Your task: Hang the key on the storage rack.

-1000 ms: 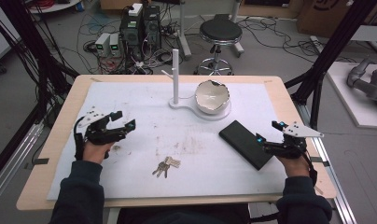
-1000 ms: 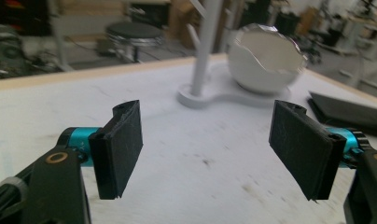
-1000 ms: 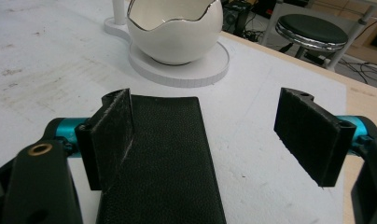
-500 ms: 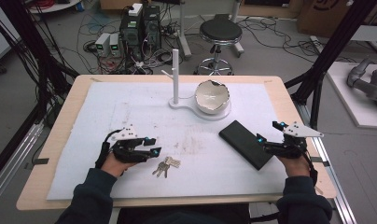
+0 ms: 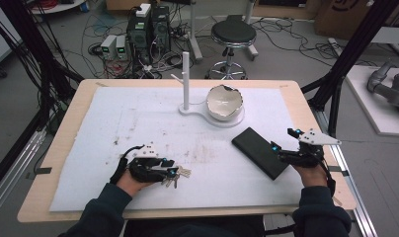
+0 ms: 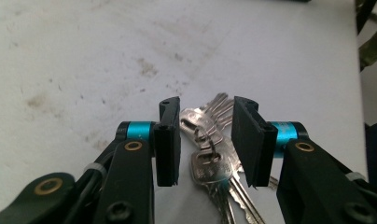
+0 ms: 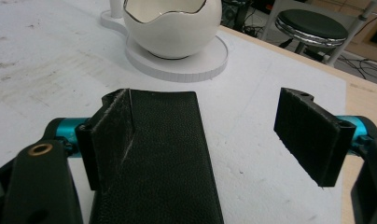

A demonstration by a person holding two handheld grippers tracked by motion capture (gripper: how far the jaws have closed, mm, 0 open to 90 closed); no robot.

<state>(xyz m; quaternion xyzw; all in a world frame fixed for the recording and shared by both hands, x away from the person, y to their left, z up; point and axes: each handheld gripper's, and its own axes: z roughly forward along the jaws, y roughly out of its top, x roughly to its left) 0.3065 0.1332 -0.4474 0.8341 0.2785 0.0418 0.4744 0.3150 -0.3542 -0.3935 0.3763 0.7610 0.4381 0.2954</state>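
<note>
A bunch of silver keys (image 5: 179, 174) (image 6: 210, 154) lies on the white mat near the front left. My left gripper (image 5: 173, 172) (image 6: 207, 103) is lowered over it, one jaw on each side of the bunch. Its jaws have just been closing, and a gap still shows between the pads and the keys. A flat black case (image 5: 259, 152) (image 7: 163, 154) lies at the right. My right gripper (image 5: 284, 141) (image 7: 205, 100) stands open at the case's near end, which sits against one pad (image 7: 105, 140); the other pad (image 7: 312, 133) is well apart.
A white egg-shaped bowl (image 5: 225, 102) (image 7: 170, 28) sits on a white base (image 5: 207, 119) with an upright white post (image 5: 185, 81) behind the mat's middle. The stained white mat (image 5: 138, 128) covers the wooden table (image 5: 64, 148). A black stool (image 5: 232, 34) and cables stand beyond.
My left gripper has moved right and down from the left of the mat onto the keys, and its jaws have narrowed around them. The right gripper and the case have kept still.
</note>
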